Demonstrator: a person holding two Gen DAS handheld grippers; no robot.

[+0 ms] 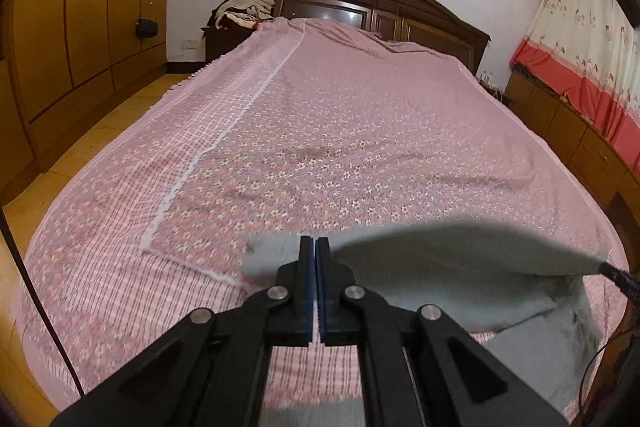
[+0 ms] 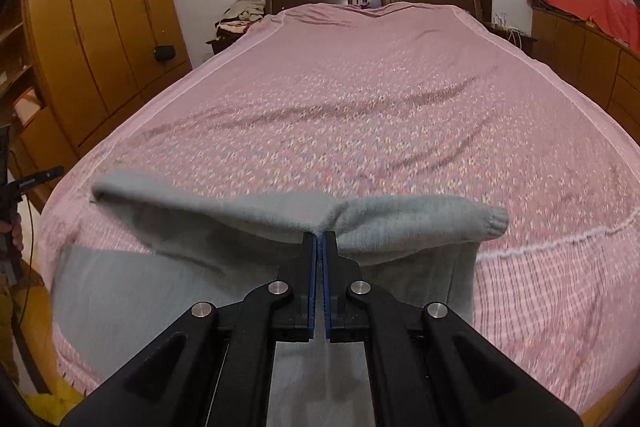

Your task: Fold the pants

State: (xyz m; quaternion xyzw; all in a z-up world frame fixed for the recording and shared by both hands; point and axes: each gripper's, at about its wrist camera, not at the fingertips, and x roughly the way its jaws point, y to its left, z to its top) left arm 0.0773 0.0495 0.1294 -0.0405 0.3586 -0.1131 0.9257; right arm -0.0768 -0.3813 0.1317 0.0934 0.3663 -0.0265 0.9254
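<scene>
Right wrist view shows the right hand-held gripper with its blue-padded jaws pinched together on a fold of the grey pants, the fleecy cloth bunching to a point at the tips and sagging away on both sides, with a ribbed cuff hanging off to the right. Left wrist view shows the left hand-held gripper closed just as tightly, a thin strip of pale cloth caught between its pads, so it too appears to grip the pants. Both grips sit on one raised edge of the garment, which stretches between them above the foot of the bed, while the lower layer lies flat on the pink flowered bedspread and partly drapes over the near edge. Holding two spread points seems meant to keep the lifted edge taut and level, so it can be carried over as one straight fold rather than crumpling. The fold looks to be mid-way, not yet laid down. Soft fleece will likely droop in the middle, so the two grips should travel together. Motion blur hides finer detail.
</scene>
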